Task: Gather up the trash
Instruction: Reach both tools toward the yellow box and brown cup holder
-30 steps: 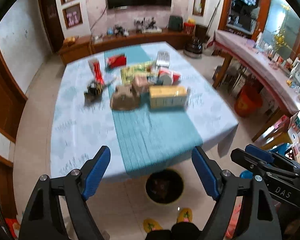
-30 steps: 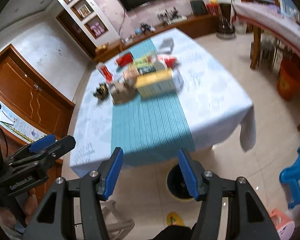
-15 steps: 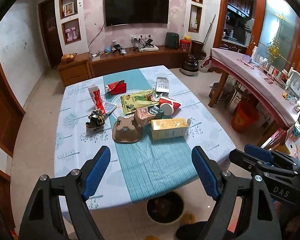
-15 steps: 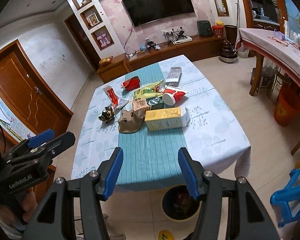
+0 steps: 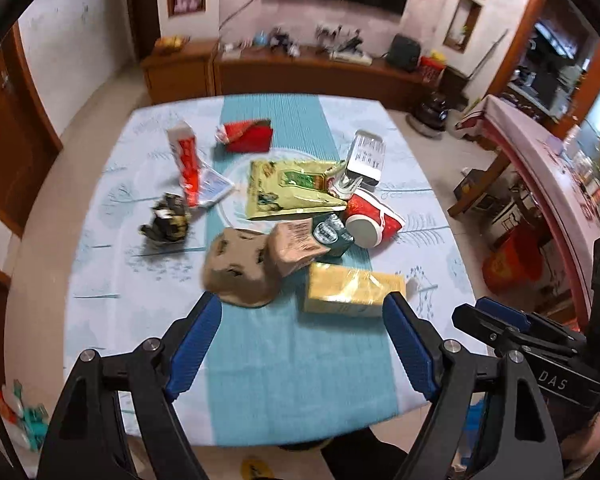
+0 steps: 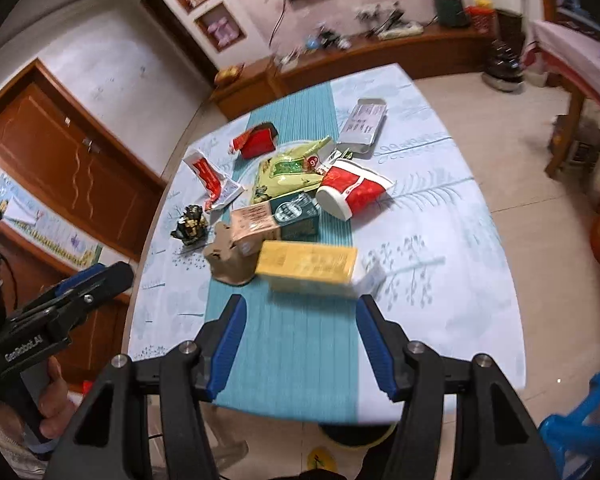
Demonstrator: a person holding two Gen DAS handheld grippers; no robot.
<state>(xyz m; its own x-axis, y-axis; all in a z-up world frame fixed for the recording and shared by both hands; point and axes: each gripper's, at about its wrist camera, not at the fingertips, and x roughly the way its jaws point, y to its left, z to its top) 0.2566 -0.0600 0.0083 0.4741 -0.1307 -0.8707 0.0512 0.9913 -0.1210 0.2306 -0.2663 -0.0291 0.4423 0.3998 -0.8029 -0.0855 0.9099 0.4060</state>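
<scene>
Trash lies in a heap on the table's teal runner (image 5: pixel 292 364): a yellow box (image 5: pixel 352 290) (image 6: pixel 306 266), a brown cardboard cup holder (image 5: pixel 238 270) (image 6: pixel 230 258), a red paper cup (image 5: pixel 372 220) (image 6: pixel 352 190), a green snack bag (image 5: pixel 292 190) (image 6: pixel 288 170), a red carton (image 5: pixel 248 136) and a dark crumpled wrapper (image 5: pixel 166 224) (image 6: pixel 190 222). My left gripper (image 5: pixel 302 346) is open and empty above the runner, just short of the cup holder and yellow box. My right gripper (image 6: pixel 300 344) is open and empty, just short of the yellow box.
A dark bin (image 6: pixel 354 436) stands on the floor under the table's near edge. A blue plastic stool (image 6: pixel 580 436) is at the right. A wooden sideboard (image 5: pixel 300 72) runs behind the table. A second table (image 5: pixel 548 176) and an orange bucket (image 5: pixel 512 260) are at the right.
Both grippers have moved forward and down over the table's near edge, closer to the trash heap. Both stay open and empty. The bin has slipped mostly out of view below.
</scene>
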